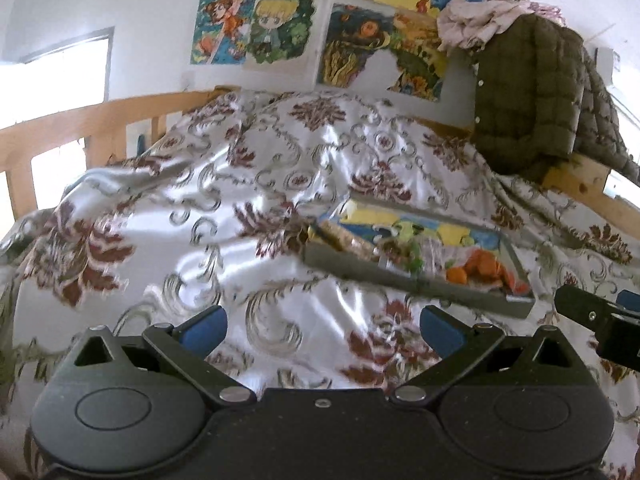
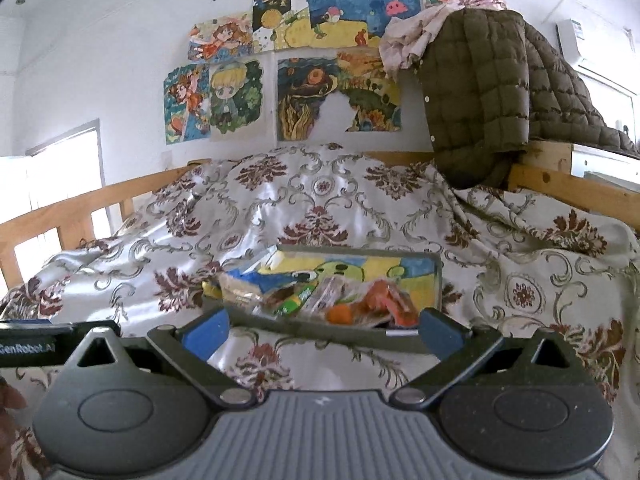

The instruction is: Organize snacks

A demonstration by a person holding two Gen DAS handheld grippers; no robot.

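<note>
All snacks in sight: already sat inside the tray, none loose on the bed that I could see.
Bed (image 2: 360,208): big wooden-framed thing with a shiny floral cover, tray resting on it right of middle.
Tray (image 2: 320,330): shallow grey one with a cartoon picture on its floor, far half pretty much bare.
Snacks (image 2: 320,300): bunched along the near edge, overlapping each other, so gathered but not really sorted, I reckon.
Orange packets (image 1: 486,266): heaped at the right end of the pile.
Left gripper (image 1: 322,330): jaws spread wide, nothing in them, hanging over the cover well short of the tray.
Right gripper (image 2: 324,330): also wide and empty, just in front of the tray's near wall.
What's left: probably spreading or lining up the heap.
</note>
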